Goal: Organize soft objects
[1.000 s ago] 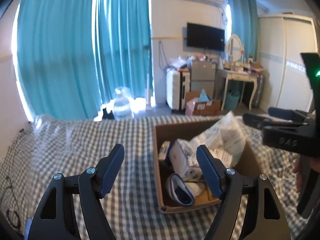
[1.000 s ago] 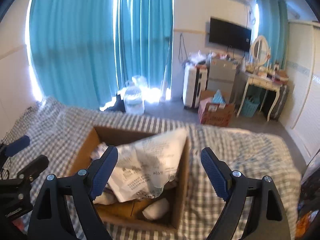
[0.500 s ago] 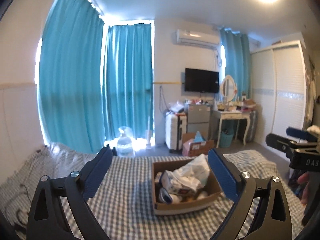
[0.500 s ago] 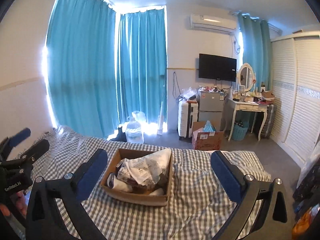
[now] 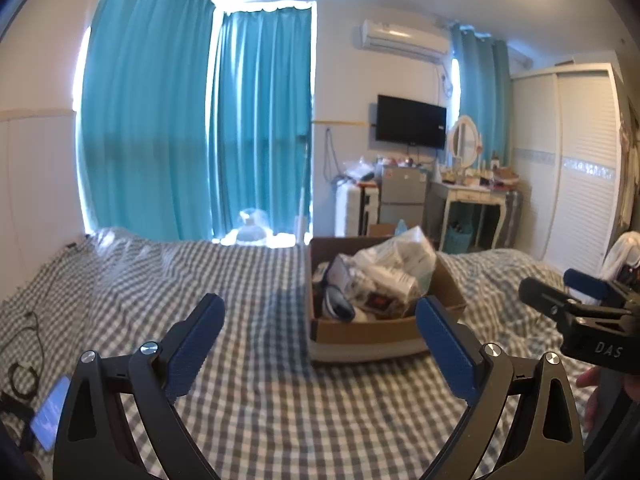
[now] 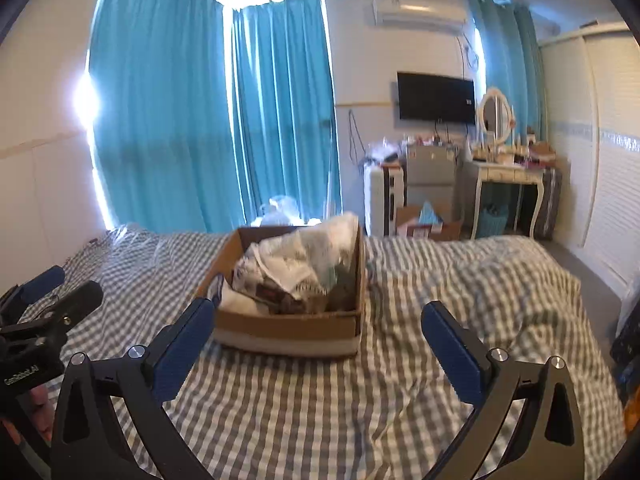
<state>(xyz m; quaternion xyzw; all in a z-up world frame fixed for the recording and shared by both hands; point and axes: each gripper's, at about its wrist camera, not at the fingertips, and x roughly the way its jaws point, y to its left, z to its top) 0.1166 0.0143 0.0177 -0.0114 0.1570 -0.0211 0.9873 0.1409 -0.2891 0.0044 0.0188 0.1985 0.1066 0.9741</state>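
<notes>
Checked grey-and-white bedding covers the bed point(image 5: 240, 280), on which a cardboard box point(image 6: 288, 330) is seen, heaped with soft packets point(image 6: 304, 264) that rise above its rim. Both the left gripper point(image 5: 320, 334) and the right gripper point(image 6: 318, 338) are held short of the box, jaws spread wide and empty. The box is best approached squarely, and only the topmost packet should be pinched at a firm fold, so the pile is not toppled.

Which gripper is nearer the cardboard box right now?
Right, slightly. The right gripper faces the cardboard box head-on, box centred between its fingers. The left gripper is off to the box's left.
</notes>
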